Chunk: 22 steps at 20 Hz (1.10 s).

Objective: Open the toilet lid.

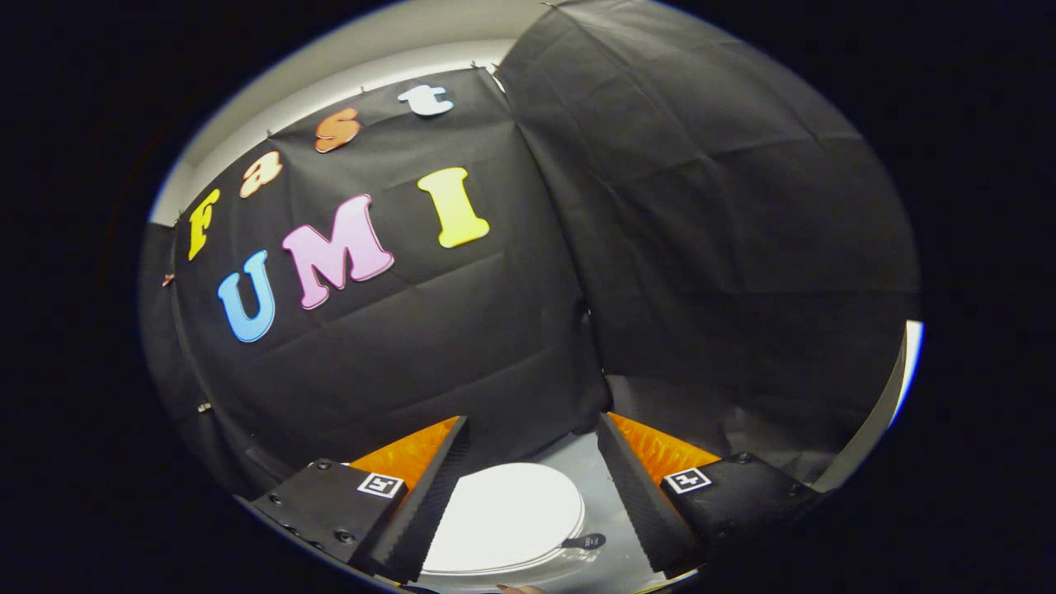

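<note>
Item: two-finger gripper (532,445), fingers spread wide apart, nothing between them, held well above the work.
Item: round white plastic toilet lid (503,516), lying flat and closed, below and just ahead of the fingers, a small dark tab (584,542) at its right rim.
Step judged: approach, lid not yet touched.
Next move would call for descent and a purchase on the rim, likely at the tab.

The hand-held gripper (532,474) has wedge-shaped ridged fingers, square black-and-white tags, and dark screwed mounts.
</note>
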Tool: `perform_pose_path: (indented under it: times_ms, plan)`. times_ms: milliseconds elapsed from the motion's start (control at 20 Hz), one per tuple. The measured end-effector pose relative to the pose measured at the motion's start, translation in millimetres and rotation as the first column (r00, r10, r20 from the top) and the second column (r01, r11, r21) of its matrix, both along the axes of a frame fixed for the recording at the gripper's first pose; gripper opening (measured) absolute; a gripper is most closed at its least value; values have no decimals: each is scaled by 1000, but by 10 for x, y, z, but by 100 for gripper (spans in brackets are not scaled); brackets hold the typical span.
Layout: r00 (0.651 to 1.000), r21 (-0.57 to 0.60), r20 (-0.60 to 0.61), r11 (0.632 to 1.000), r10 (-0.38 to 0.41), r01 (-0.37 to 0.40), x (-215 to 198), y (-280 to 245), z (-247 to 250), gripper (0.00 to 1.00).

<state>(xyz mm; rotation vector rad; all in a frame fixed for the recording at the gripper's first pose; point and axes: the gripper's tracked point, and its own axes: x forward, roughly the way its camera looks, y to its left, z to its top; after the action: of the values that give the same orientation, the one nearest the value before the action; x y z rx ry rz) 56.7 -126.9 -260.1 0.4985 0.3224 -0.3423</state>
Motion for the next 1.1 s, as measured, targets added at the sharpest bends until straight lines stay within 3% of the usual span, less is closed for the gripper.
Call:
perform_pose_path:
  times_ms: [350, 550, 700, 850, 1100]
  plan:
    - [989, 198, -115, 973, -95, 116, -137, -301, -1052, 99]
    - [979, 311, -170, 936, -117, 166, -205, -361, -1577, 99]
    - [973, 432, -194, 879, -128, 201, -274, -298, -1983, 99]
    - [968, 556, -214, 799, -129, 230, -347, -228, -2316, 99]
    - [962, 651, -234, 712, -141, 263, -363, -9, -2654, 99]
